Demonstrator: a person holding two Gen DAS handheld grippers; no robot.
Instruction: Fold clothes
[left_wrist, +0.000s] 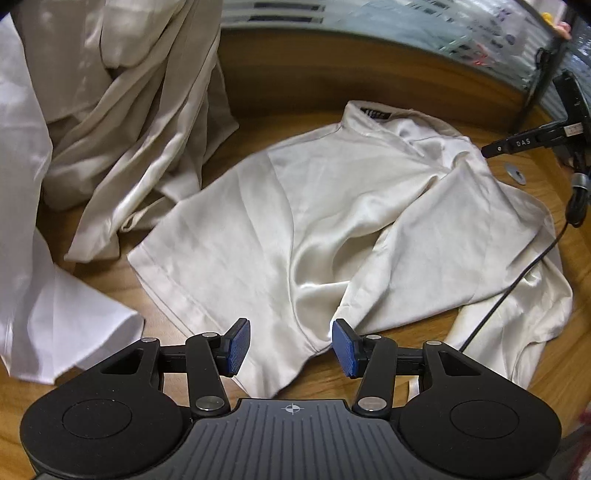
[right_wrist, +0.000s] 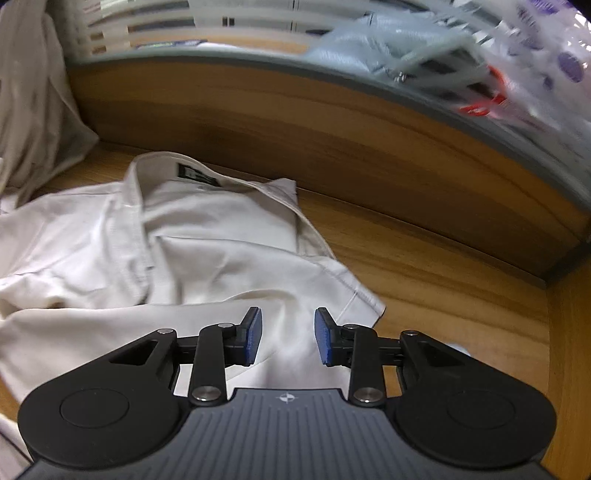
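One cream collared shirt (left_wrist: 332, 221) lies crumpled on the wooden table (left_wrist: 288, 92), its dark neck label (right_wrist: 196, 174) too blurred to read, beside a heap of pale garments (left_wrist: 122, 122), while the left gripper (left_wrist: 291, 345) and right gripper (right_wrist: 288, 336) hover over it, both spread wide, holding nothing.

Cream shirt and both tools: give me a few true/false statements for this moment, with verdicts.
1. The left tool is open. True.
2. The right tool is shut on the cream shirt. False: its jaws stand apart, holding nothing.
3. The shirt lies neatly folded. False: it lies rumpled on the wooden table.
4. A dark label shows inside the collar. True.
5. More pale garments are heaped left of the shirt. True.
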